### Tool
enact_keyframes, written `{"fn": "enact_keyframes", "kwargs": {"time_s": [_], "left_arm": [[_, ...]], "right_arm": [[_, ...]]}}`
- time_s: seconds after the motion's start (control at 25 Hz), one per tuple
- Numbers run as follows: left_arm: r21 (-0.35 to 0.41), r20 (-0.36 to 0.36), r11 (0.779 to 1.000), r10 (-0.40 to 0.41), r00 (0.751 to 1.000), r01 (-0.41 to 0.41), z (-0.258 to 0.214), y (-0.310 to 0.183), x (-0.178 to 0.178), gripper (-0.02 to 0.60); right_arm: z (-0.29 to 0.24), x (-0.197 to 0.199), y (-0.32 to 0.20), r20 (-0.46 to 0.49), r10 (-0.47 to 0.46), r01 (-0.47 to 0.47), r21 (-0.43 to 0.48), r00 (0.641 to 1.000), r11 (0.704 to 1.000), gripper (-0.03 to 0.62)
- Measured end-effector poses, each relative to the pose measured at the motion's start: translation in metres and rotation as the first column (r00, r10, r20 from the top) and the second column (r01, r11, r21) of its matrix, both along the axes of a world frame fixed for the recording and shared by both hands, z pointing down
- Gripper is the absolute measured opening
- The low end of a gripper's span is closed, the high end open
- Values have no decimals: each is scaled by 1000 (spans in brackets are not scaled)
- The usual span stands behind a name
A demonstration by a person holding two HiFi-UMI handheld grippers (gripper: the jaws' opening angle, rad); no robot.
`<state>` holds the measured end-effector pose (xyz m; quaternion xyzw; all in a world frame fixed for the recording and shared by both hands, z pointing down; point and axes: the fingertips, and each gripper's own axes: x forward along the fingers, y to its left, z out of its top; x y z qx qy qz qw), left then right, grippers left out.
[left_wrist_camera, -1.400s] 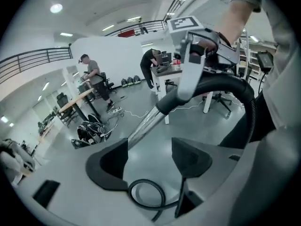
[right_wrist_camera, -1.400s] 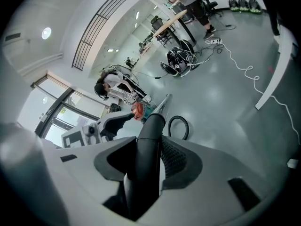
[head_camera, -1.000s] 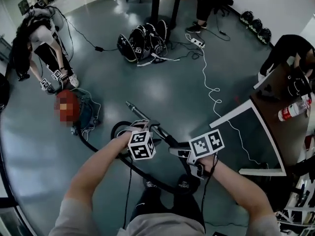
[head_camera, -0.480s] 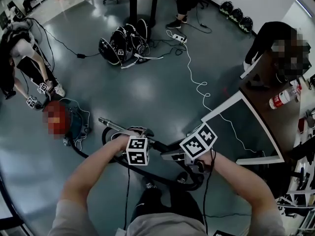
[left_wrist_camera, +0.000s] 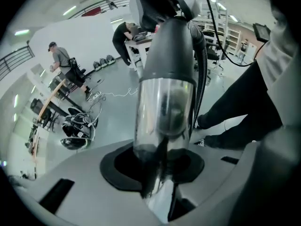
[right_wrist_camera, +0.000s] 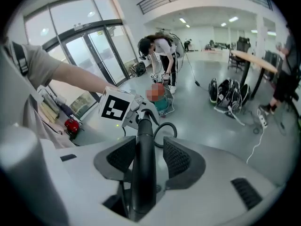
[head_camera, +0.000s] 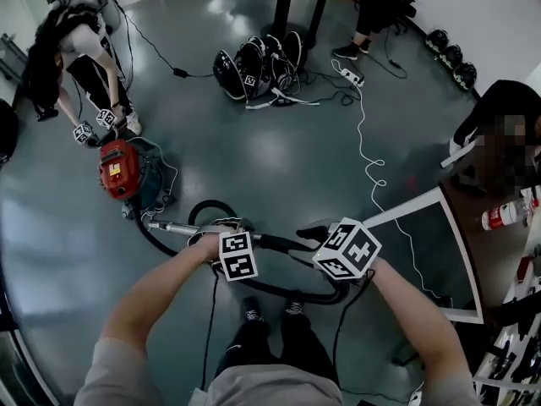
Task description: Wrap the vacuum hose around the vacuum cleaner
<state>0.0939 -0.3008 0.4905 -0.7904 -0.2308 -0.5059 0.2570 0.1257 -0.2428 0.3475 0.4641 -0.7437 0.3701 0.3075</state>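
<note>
over the grey floor [head_camera: 279,159], the left gripper [head_camera: 215,231] is closing on the metal wand [left_wrist_camera: 164,112]; the right gripper [head_camera: 309,232] pinches the black hose [right_wrist_camera: 143,164].

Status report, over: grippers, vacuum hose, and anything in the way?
Left gripper closing on the metal wand, right gripper holds the black handle. Hose loose on floor, not wrapped. Another person bends over the vacuum cleaner.
</note>
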Motion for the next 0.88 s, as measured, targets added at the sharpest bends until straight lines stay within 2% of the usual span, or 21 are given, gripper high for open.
{"fn": "enact_keyframes", "kwargs": {"time_s": [0.08,0.2,0.28,0.32,0.44,0.6,0.76,0.88], "left_arm": [[5,22,995,-104,994,104,5,-12,-12,140],[-7,44,968,-249,968,249,13,-32,-29,140],[-29,57,934,-353,934,355,15,-43,-41,140],[-39,66,909,-412,909,415,15,-48,-49,140],[-74,78,807,-582,810,586,13,-59,-66,140],[-139,70,639,-756,651,757,10,-72,-79,140],[-183,28,464,-879,476,867,11,-85,-94,140],[-249,13,357,-928,372,900,16,-78,-102,140]], "right_arm": [[-9,7,-11,-96,-24,32,81,995,996,169],[-23,17,-28,-224,-45,82,159,974,984,169],[-31,17,-37,-263,-82,132,180,961,975,169],[-35,14,-40,-269,-103,159,194,957,968,169],[-43,7,-39,-261,-147,212,239,954,948,169],[-34,-2,-32,-215,-199,251,256,956,933,169],[-5,-17,-24,-148,-282,311,245,948,918,169],[29,-31,-9,-86,-333,344,228,939,911,169]]}}
